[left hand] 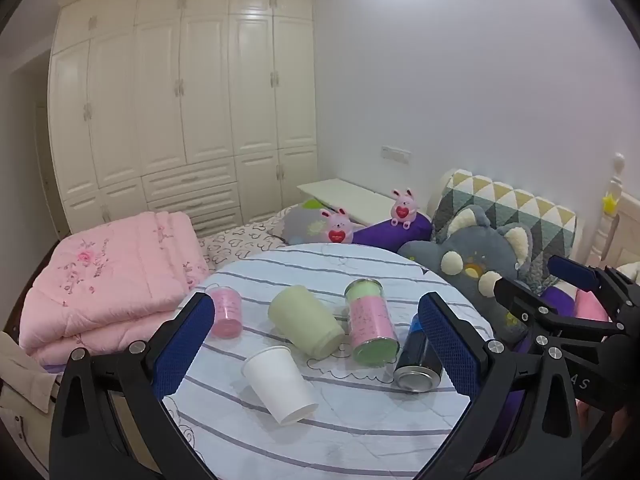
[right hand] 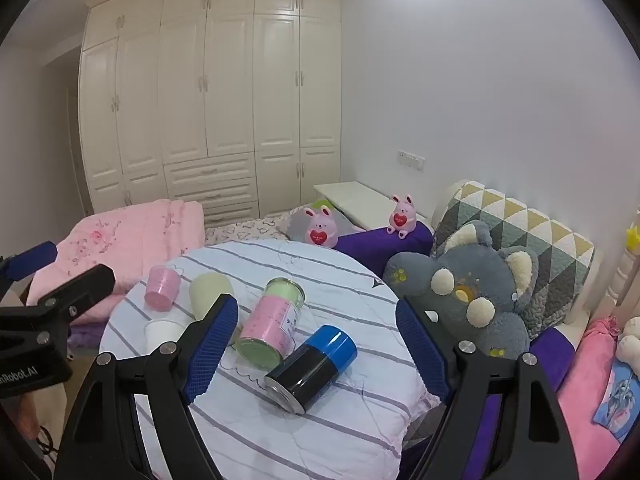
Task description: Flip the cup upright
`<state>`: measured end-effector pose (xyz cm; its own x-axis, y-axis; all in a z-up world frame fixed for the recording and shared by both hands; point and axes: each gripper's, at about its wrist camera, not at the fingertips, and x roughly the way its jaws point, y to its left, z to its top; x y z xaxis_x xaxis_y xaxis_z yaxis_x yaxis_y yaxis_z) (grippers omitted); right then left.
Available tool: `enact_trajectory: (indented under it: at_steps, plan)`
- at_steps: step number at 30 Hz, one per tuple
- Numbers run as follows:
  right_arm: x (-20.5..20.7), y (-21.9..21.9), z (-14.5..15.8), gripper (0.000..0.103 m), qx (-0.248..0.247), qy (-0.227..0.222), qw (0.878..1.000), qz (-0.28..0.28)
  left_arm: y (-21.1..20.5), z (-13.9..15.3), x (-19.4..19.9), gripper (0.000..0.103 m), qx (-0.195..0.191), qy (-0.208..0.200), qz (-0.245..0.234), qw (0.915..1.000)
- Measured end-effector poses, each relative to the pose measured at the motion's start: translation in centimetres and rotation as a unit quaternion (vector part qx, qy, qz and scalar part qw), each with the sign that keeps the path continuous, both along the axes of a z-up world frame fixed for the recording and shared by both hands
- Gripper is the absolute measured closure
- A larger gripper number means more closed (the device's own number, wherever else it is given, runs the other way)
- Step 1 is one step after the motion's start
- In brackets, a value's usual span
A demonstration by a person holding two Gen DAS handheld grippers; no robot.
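A white paper cup (left hand: 279,385) lies on its side on the round striped table (left hand: 352,432), mouth toward me. Behind it lies a pale green cup (left hand: 305,321) on its side. A small pink cup (left hand: 226,312) stands mouth down at the left. A pink-and-green canister (left hand: 370,322) and a black can with a blue cap (left hand: 420,356) lie on their sides. My left gripper (left hand: 316,340) is open above the cups, holding nothing. My right gripper (right hand: 317,340) is open above the black can (right hand: 310,366) and the canister (right hand: 270,322), holding nothing. The white cup (right hand: 162,334) is partly hidden by its left finger.
A folded pink quilt (left hand: 108,284) lies left of the table. A grey plush toy (left hand: 480,264), purple bolster (left hand: 384,234), two pink bunny toys and patterned cushion (left hand: 508,212) sit behind and right. White wardrobes (left hand: 180,112) fill the far wall.
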<state>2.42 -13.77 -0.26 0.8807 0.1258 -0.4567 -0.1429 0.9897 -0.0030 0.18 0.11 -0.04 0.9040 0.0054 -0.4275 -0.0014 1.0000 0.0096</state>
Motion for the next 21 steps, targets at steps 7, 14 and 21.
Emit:
enact_trajectory:
  at_steps: [7, 14, 21]
  plan:
    - [-0.2, 0.2, 0.5, 0.020, 0.002, -0.007, 1.000, 0.006, 0.9, -0.1, -0.7, 0.000, -0.006, 0.004, -0.005, 1.0000]
    - [-0.8, 0.4, 1.5, 0.020, 0.003, -0.003, 1.000, 0.005, 0.7, -0.3, 0.0, 0.000, -0.007, 0.019, -0.003, 0.9998]
    - [0.5, 0.8, 0.4, 0.020, 0.005, -0.004, 1.000, 0.003, 1.1, -0.3, 0.4, 0.000, -0.012, 0.017, 0.001, 0.9998]
